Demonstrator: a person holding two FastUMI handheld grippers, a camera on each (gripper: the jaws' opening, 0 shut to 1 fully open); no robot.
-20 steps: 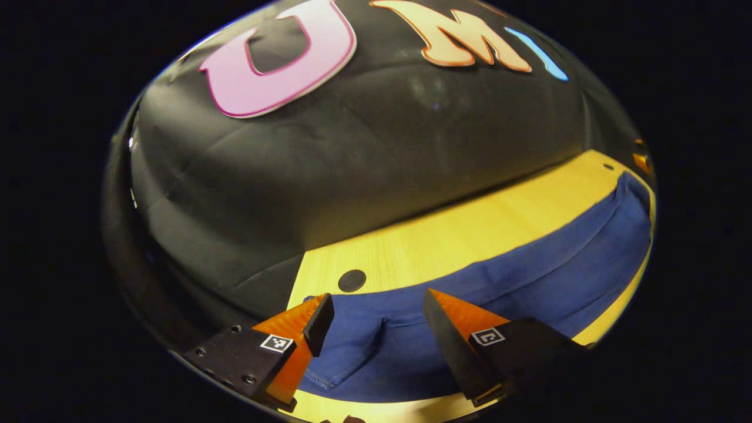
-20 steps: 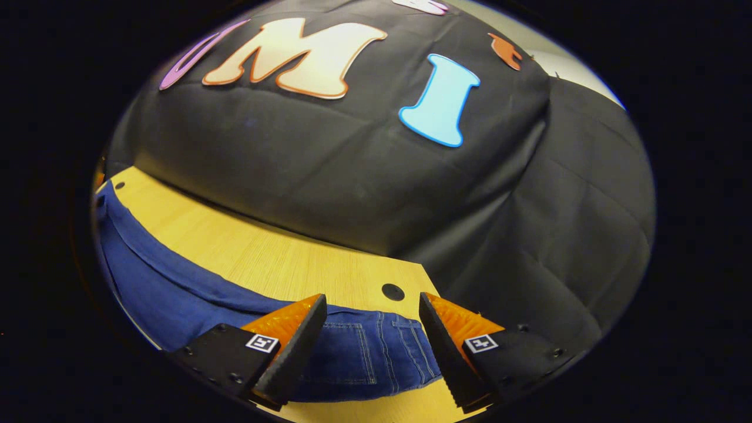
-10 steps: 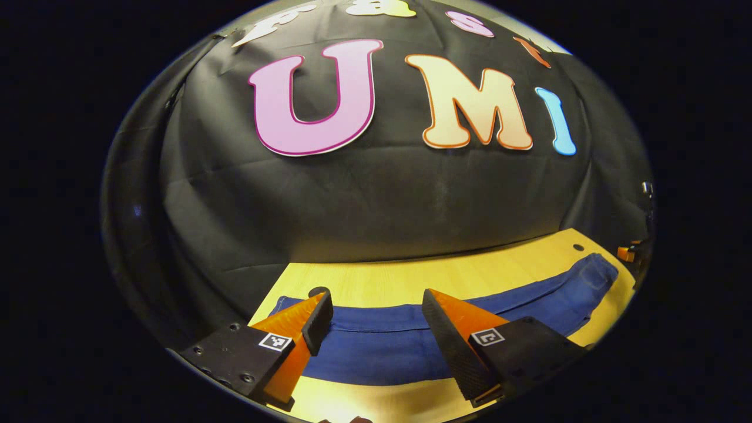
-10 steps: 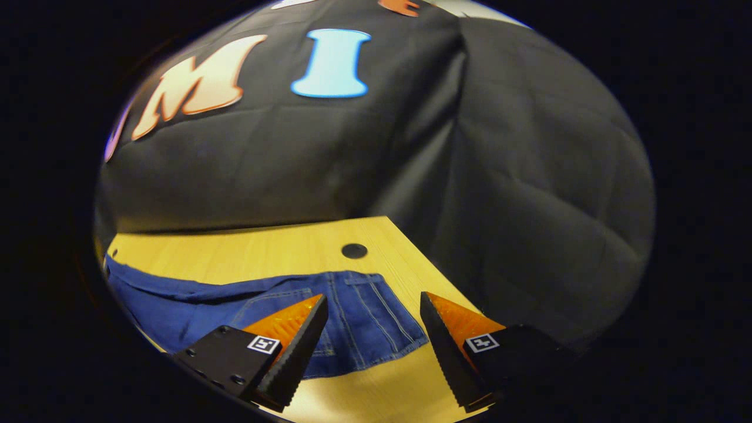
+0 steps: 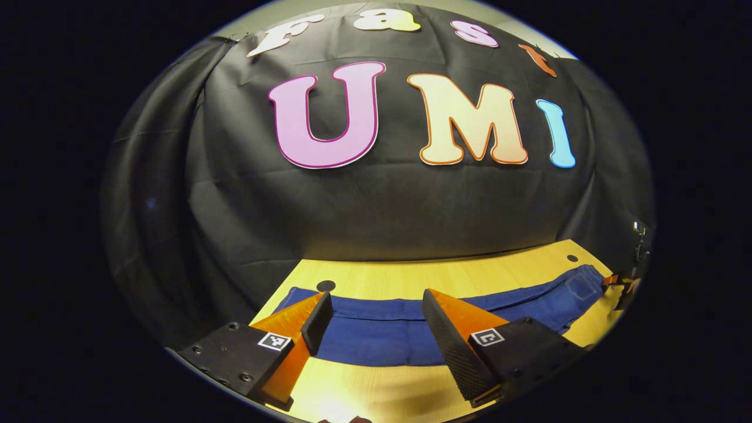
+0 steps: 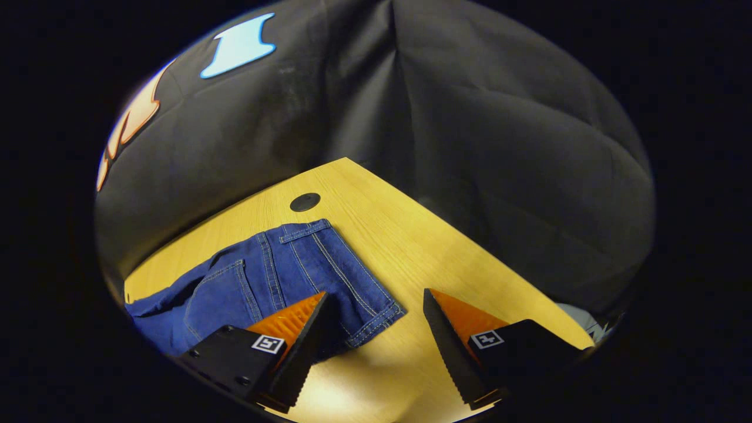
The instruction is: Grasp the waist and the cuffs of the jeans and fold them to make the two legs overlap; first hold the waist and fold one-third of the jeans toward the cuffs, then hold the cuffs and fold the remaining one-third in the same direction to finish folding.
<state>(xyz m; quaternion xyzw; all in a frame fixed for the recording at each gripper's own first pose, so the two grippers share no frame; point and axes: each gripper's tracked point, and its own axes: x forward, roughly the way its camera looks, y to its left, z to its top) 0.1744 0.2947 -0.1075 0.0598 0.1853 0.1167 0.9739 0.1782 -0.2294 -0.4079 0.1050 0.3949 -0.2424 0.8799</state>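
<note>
- Jeans (image 5: 376, 341) lie flat along the bench (image 5: 411, 275); denim looks soft, fairly heavy, likely to sag; the stitched waist (image 6: 329, 264) offers firmest hold
- Left hand-held gripper (image 5: 376, 326) and right hand-held gripper (image 6: 376, 329) hover wide open, holding nothing

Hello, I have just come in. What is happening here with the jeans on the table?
A person holds a two-finger gripper in each hand over a pair of blue jeans lying flat on a wooden table. The left gripper is open above the leg end, and the right gripper is open beside the waist. Neither holds the cloth, and no thirds fold is made yet.
</note>
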